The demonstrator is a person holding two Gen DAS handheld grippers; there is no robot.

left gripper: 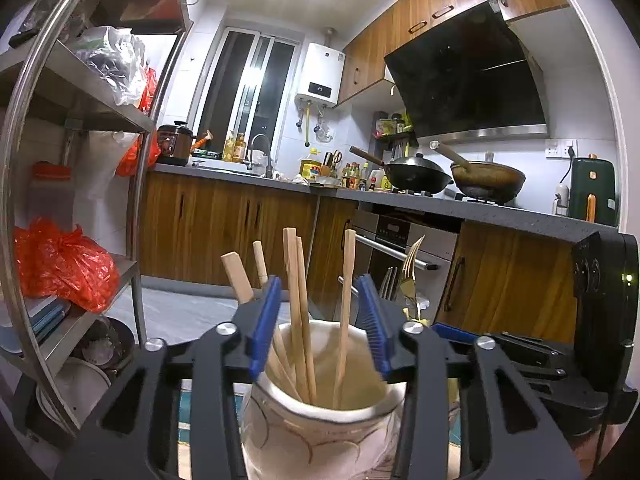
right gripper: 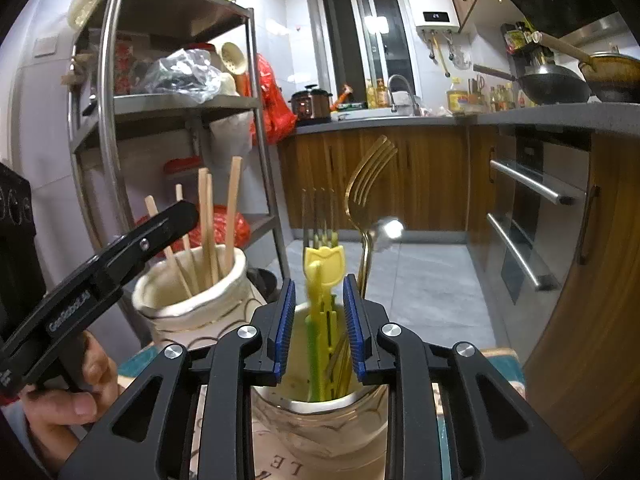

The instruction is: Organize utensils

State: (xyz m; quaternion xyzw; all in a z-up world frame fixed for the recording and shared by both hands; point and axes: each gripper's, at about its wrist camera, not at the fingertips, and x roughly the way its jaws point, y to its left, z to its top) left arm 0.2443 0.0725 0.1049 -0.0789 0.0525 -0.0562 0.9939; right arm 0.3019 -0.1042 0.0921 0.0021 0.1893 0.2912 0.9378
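My left gripper (left gripper: 322,320) is open, hovering over a cream ceramic jar (left gripper: 320,432) that holds several wooden chopsticks (left gripper: 298,320); nothing sits between its blue pads. My right gripper (right gripper: 319,320) is open above a second jar (right gripper: 324,428) holding a yellow-green plastic utensil (right gripper: 324,280), a steel fork and a gold fork (right gripper: 366,196). The yellow utensil stands between the pads, untouched and slightly blurred. The chopstick jar (right gripper: 192,304) and the left gripper (right gripper: 100,272) also show in the right wrist view. The gold fork (left gripper: 412,268) shows in the left wrist view.
A steel shelf rack (right gripper: 176,100) with red bags stands to the left. Wooden kitchen cabinets (left gripper: 240,224), an oven (right gripper: 532,216) and a counter with woks (left gripper: 416,176) lie ahead. The jars stand on a printed mat (right gripper: 496,360).
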